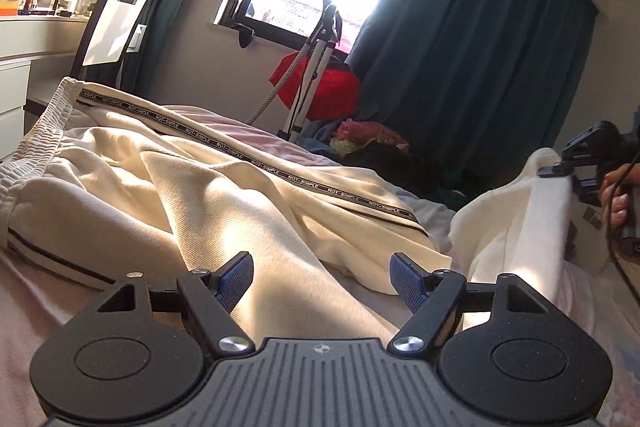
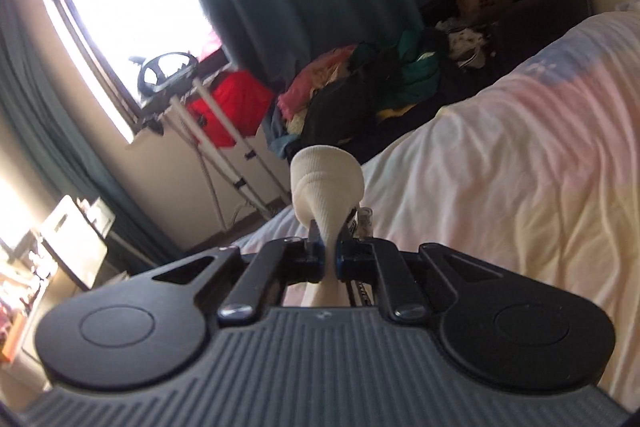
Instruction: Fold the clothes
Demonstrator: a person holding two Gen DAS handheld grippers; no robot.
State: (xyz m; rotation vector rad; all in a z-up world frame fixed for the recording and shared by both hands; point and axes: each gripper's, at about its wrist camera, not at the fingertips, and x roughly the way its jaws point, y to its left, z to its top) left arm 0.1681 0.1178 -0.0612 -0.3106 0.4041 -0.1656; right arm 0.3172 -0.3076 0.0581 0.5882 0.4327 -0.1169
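Right gripper (image 2: 329,259), low in the centre of its own view, is clamped tight on a bunched cuff end of the cream trousers (image 1: 224,187); a knob of ribbed cloth bulges out past the blue pads. In the left wrist view that same gripper sits at the right edge, lifting the leg end clear of the bed (image 2: 500,147). Left gripper (image 1: 322,281), bottom centre of its frame, stands wide apart with nothing between its pads, hovering just over the near trouser leg. The trousers lie rumpled across the bed, with the elastic waistband (image 1: 44,131) at the left of the frame and the lettered side stripe (image 1: 280,173) running diagonally toward the right.

To fold well, I judge the left gripper should pinch the other leg's hem or the near edge before the right carries its end over, so both legs travel together. Keep the cloth taut and low, and smooth the wrinkles first; a thick bunched grip may drag the fabric askew.
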